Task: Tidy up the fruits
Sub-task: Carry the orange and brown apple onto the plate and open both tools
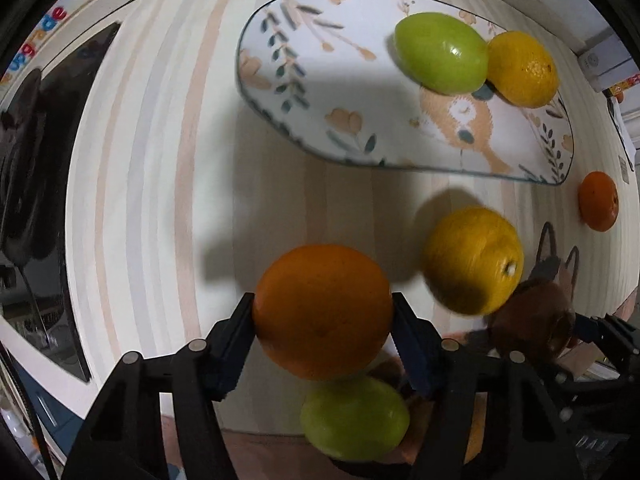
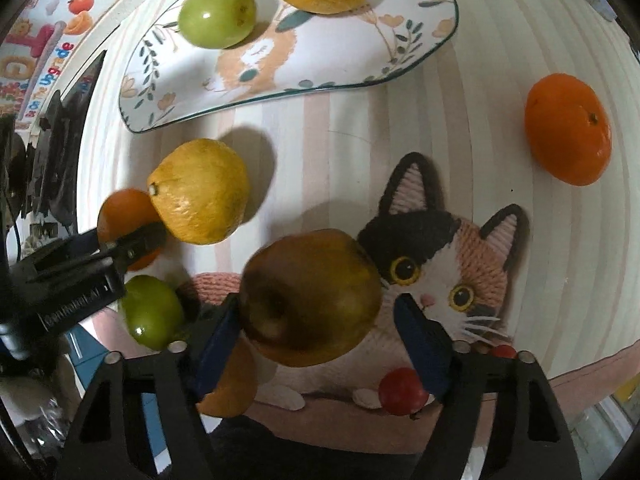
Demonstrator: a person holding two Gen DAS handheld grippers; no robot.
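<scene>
My left gripper (image 1: 323, 312) is shut on an orange (image 1: 323, 310) and holds it above the table; it also shows in the right wrist view (image 2: 128, 220). My right gripper (image 2: 316, 316) is shut on a brown-green apple (image 2: 310, 296), seen in the left wrist view (image 1: 534, 316) too. A flowered plate (image 1: 352, 92) holds a green apple (image 1: 440, 52) and a yellow citrus (image 1: 522, 68). A loose yellow citrus (image 2: 198, 190) lies on the table between plate and grippers. Another green apple (image 2: 150, 312) lies below the left gripper.
A second orange (image 2: 568, 128) lies at the right on the striped cloth. A cat-patterned mat (image 2: 440, 264) lies under my right gripper, with a small red fruit (image 2: 400, 391) and an orange-yellow fruit (image 2: 232, 384) near the table's front edge. A dark object (image 1: 36, 184) stands far left.
</scene>
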